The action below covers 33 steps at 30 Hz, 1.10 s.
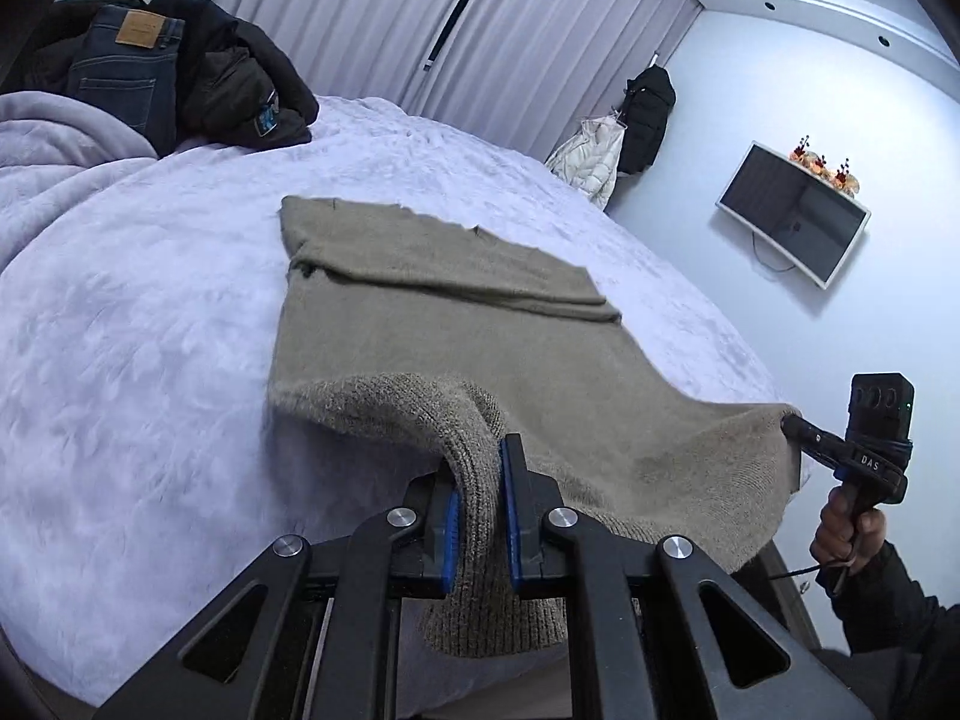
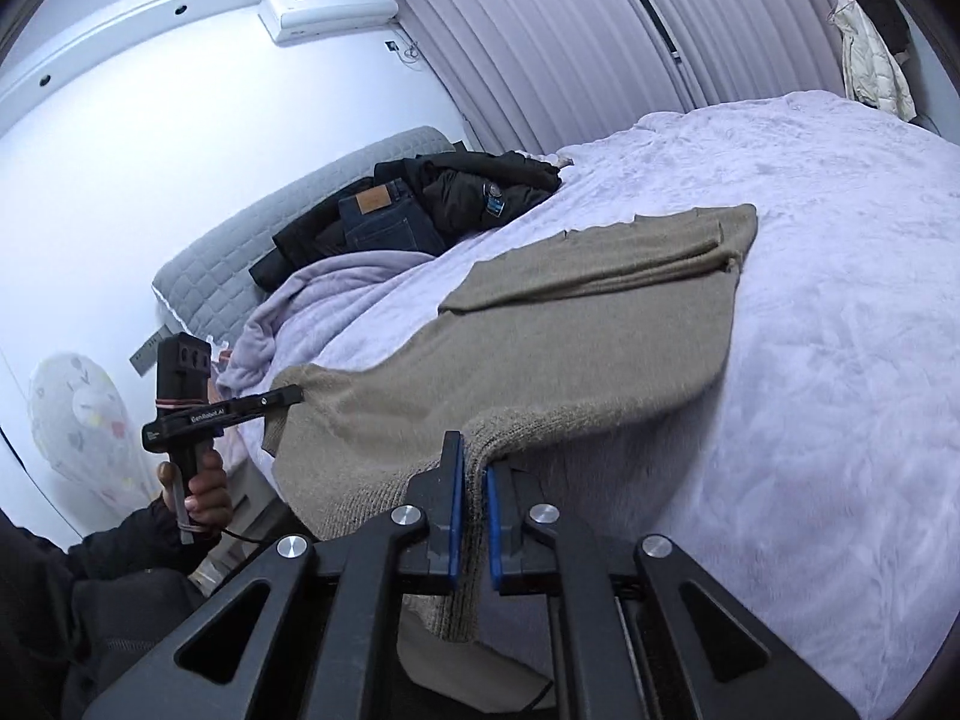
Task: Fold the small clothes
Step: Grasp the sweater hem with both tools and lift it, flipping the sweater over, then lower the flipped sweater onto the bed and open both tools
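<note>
Left wrist view — both grippers' jaws pinch the sweater (image 1: 432, 324) hem.

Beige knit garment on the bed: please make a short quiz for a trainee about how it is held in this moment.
1. True or false: both grippers are shut on the beige knit garment.
2. What lies at the head of the bed? A) folded towels B) jeans and dark jacket C) a laptop
3. Which end of the garment is lifted off the bed?

Key
1. True: left gripper and right gripper each pinch the hem.
2. B
3. The near end; the far end lies flat.
</note>
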Each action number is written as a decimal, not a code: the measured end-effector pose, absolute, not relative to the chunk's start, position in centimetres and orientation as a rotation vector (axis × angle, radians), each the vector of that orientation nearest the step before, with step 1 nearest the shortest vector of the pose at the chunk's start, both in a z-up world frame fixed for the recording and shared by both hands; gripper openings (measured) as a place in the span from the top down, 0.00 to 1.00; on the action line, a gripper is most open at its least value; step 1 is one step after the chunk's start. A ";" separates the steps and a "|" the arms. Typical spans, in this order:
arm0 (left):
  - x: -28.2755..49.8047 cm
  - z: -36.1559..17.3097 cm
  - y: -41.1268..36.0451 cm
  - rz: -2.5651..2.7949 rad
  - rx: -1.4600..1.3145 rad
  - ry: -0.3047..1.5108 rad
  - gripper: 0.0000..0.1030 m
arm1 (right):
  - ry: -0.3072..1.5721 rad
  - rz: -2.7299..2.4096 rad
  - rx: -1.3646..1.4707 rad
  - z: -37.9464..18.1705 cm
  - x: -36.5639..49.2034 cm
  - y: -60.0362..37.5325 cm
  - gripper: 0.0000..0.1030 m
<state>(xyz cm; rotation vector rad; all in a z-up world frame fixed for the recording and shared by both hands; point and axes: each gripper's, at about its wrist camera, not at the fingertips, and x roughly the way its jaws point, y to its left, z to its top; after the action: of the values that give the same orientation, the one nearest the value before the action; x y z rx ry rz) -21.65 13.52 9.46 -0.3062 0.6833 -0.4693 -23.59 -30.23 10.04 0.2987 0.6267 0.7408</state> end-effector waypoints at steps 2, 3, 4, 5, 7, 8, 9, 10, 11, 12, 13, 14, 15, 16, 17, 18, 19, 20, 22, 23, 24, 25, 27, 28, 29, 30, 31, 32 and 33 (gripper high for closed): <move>-20.8 11.0 13.6 -0.477 -0.336 0.642 0.87 | 0.586 0.748 0.364 11.5 -22.5 -31.0 0.94; -20.3 11.9 13.7 -0.476 -0.350 0.615 0.87 | 0.564 0.751 0.396 12.3 -21.9 -31.2 0.94; -19.8 12.7 13.8 -0.474 -0.368 0.592 0.87 | 0.541 0.756 0.422 13.3 -21.2 -31.4 0.94; -19.1 13.3 13.8 -0.473 -0.384 0.577 0.87 | 0.517 0.758 0.448 14.2 -20.3 -31.6 0.94; -17.3 14.2 14.0 -0.463 -0.421 0.556 0.87 | 0.484 0.746 0.486 15.7 -18.6 -31.8 0.94; -16.3 14.5 14.1 -0.456 -0.443 0.554 0.87 | 0.472 0.730 0.503 16.3 -17.5 -31.9 0.94; -15.1 14.6 14.2 -0.449 -0.471 0.559 0.87 | 0.468 0.710 0.518 16.6 -16.5 -31.9 0.94; -13.9 14.7 14.2 -0.443 -0.497 0.565 0.87 | 0.470 0.688 0.535 16.8 -15.3 -31.9 0.94; -12.6 14.7 14.2 -0.432 -0.515 0.574 0.87 | 0.476 0.666 0.554 16.8 -14.0 -31.8 0.94; -11.6 14.7 14.1 -0.420 -0.515 0.582 0.87 | 0.488 0.642 0.570 16.7 -12.6 -31.8 0.94; -10.7 14.7 13.9 -0.407 -0.510 0.588 0.88 | 0.498 0.618 0.579 16.5 -11.4 -31.7 0.94; -9.7 14.7 13.7 -0.395 -0.504 0.593 0.87 | 0.506 0.594 0.584 16.3 -10.2 -31.6 0.94; -8.7 14.7 13.7 -0.385 -0.502 0.600 0.87 | 0.515 0.573 0.587 16.1 -9.0 -31.5 0.94; -7.8 14.7 13.7 -0.379 -0.504 0.606 0.88 | 0.520 0.558 0.592 16.0 -7.9 -31.4 0.94; -6.8 14.8 13.8 -0.371 -0.511 0.611 0.87 | 0.522 0.548 0.598 15.9 -6.9 -31.4 0.94; -5.7 14.9 13.9 -0.362 -0.519 0.614 0.88 | 0.523 0.539 0.604 15.8 -5.9 -31.4 0.94; -4.6 15.0 14.1 -0.354 -0.529 0.619 0.88 | 0.523 0.531 0.605 16.0 -4.9 -31.2 0.94; -3.6 15.1 14.2 -0.350 -0.539 0.622 0.88 | 0.521 0.527 0.604 16.1 -4.0 -31.1 0.94; -1.6 15.3 14.5 -0.345 -0.553 0.624 0.88 | 0.515 0.519 0.588 16.5 -2.4 -30.7 0.94; -0.6 15.3 14.5 -0.341 -0.553 0.627 0.88 | 0.511 0.512 0.577 16.8 -1.4 -30.5 0.94; 0.8 15.2 14.4 -0.336 -0.553 0.632 0.88 | 0.508 0.504 0.572 16.9 -0.4 -30.4 0.94; 2.0 14.8 14.3 -0.333 -0.553 0.641 0.88 | 0.512 0.494 0.571 16.8 0.7 -30.3 0.94; 5.0 13.3 14.1 -0.306 -0.553 0.683 0.87 | 0.537 0.450 0.572 16.1 3.6 -30.2 0.94; 6.6 12.3 14.0 -0.291 -0.559 0.711 0.87 | 0.557 0.425 0.573 15.3 5.0 -30.1 0.94; 8.3 11.0 14.0 -0.267 -0.574 0.748 0.87 | 0.590 0.394 0.568 14.3 6.8 -30.0 0.94; 9.8 9.6 14.1 -0.253 -0.594 0.788 0.87 | 0.625 0.370 0.561 13.2 8.4 -29.8 0.94; 10.9 8.3 14.2 -0.242 -0.613 0.823 0.87 | 0.655 0.350 0.549 12.1 9.7 -29.7 0.94; 12.2 6.7 14.2 -0.221 -0.633 0.868 0.87 | 0.693 0.321 0.530 10.8 11.1 -29.4 0.94; 12.9 5.6 14.1 -0.210 -0.638 0.904 0.87 | 0.723 0.299 0.515 9.8 12.2 -29.1 0.94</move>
<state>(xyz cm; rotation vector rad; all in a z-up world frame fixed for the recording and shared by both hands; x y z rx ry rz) 12.93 14.10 5.59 -0.6375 0.9043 -0.2101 12.16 -29.12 9.78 0.5150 0.7233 0.2989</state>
